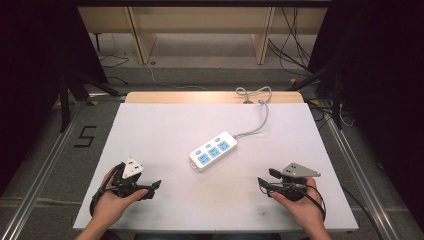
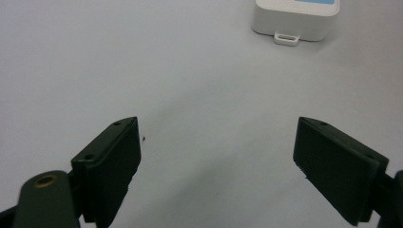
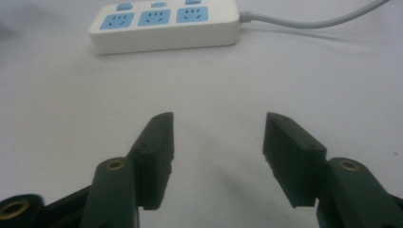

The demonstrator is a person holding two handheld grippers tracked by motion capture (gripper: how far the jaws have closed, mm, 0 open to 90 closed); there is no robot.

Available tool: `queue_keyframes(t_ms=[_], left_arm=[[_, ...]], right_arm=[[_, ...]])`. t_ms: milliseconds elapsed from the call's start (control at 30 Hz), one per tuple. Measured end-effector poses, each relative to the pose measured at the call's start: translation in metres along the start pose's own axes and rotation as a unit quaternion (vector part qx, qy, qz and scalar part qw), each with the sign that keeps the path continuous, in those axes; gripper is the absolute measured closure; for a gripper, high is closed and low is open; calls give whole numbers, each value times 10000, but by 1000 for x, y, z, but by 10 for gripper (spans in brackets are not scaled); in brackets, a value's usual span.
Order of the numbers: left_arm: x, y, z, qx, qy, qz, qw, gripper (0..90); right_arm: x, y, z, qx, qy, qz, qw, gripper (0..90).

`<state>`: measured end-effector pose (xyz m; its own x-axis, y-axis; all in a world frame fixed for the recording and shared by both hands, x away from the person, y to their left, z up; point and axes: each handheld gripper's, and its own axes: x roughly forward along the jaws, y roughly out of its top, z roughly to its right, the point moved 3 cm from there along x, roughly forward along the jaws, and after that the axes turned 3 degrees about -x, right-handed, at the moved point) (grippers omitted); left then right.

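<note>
A white power strip (image 1: pixel 214 150) with three blue sockets lies in the middle of the white table top (image 1: pixel 165 125), its grey cord (image 1: pixel 260 120) running off to the far edge. My left gripper (image 1: pixel 156 187) rests at the near left, held in a hand, jaws open and empty. Its own view shows the gap (image 2: pixel 218 142) between the jaws and the strip's end (image 2: pixel 295 21) ahead. My right gripper (image 1: pixel 264 180) sits at the near right, open and empty. From the right gripper (image 3: pixel 217 137) the strip (image 3: pixel 164 24) lies ahead, slightly left.
A wooden table edge (image 1: pixel 210 97) shows beyond the white top. Metal rails (image 1: pixel 45 165) run along both sides on the floor. Dark curtains and stand legs flank the table. A floor marking "5" (image 1: pixel 85 136) lies at the left.
</note>
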<state>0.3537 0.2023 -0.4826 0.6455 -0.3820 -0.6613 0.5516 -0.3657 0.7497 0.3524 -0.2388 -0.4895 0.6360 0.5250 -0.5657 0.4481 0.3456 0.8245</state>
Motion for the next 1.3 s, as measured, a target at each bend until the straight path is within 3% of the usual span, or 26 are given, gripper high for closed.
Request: queue_keyframes(t_ms=[100,133,200,367,833,1300], left_arm=[[1,0,1,26,8,-2,10000,165],[1,0,2,40,8,-8,10000,171],[0,0,3,72,38,6,10000,180],[-1,0,1,32,77,26,10000,189],[3,0,1,-34,53,-35,10000,190],[3,1,1,-9,74,5,10000,189]], right_arm=[[-1,1,-1,-85,-41,-97,9999,535],[-2,3,-2,-183,-55,-182,9997,637],[-3,5,-3,-282,-102,-244,9993,736],[-3,11,-4,-347,-150,-408,9985,855],[0,22,-1,-232,-129,-814,9963,900],[10,52,3,-275,-56,-1171,9927,900]])
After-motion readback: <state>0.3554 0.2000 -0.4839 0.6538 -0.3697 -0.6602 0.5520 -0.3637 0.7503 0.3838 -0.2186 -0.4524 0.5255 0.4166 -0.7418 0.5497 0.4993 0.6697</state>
